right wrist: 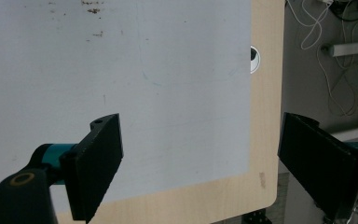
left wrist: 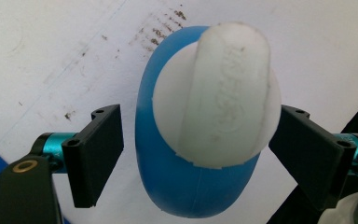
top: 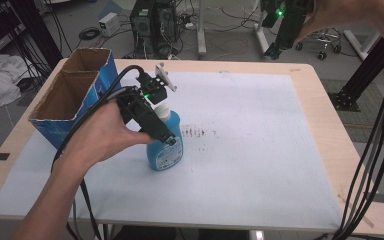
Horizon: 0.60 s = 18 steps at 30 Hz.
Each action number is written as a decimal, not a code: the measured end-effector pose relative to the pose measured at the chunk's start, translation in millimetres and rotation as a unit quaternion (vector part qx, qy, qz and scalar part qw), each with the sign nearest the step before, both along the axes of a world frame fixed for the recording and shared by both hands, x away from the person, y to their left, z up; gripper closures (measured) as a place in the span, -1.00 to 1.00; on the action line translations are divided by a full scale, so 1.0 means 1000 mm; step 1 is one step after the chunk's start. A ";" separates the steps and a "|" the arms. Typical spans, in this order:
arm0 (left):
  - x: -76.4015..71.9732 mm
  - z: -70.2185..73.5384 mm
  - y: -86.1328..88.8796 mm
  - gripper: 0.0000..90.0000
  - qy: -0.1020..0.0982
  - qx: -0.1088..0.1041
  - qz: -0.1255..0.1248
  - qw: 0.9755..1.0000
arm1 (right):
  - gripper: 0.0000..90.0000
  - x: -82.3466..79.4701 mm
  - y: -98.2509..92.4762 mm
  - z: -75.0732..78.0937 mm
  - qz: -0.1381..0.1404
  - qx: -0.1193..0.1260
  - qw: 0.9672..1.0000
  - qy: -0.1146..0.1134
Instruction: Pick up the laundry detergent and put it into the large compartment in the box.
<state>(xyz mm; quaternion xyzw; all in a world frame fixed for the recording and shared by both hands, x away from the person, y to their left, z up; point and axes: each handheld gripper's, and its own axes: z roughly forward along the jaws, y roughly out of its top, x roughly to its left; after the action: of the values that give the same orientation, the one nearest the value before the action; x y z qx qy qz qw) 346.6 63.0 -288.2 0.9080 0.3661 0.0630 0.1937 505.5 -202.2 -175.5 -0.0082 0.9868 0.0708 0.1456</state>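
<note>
One blue bottle stands upright left of the desk centre, between the spread left gripper jaws; one cardboard box occupies the far-left corner. Right gripper: jaws apart, empty.

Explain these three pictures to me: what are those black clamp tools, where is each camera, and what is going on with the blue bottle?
A person holds a two-jaw clamp tool in each hand. The high view looks down on the wooden table with its white sheet. The other two cameras ride on the tools and look along their black jaws.

The left gripper hangs over an upright blue plastic bottle with a white cap. Its jaws stand open on either side of the bottle, with a gap showing at least on one side, so nothing is held yet.

The right gripper is raised above the table's far right corner, open and empty.

An open blue cardboard box stands at the table's left.
</note>
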 end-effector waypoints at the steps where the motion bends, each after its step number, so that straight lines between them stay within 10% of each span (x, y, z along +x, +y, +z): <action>1: 0.001 0.000 0.000 -0.60 -0.001 0.002 -0.003 1.000 | -0.71 0.000 0.000 0.000 -0.001 -0.001 1.000 0.000; 18: 0.000 0.004 -0.004 -0.43 -0.002 0.005 -0.010 1.000 | -0.71 -0.001 0.002 0.000 0.001 -0.003 1.000 -0.002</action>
<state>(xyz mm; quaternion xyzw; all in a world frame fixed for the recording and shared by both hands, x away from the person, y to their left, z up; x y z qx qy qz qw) 347.1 58.9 -283.7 0.9124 0.3565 0.0652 0.1904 504.4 -200.6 -175.8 -0.0100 0.9866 0.0676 0.1479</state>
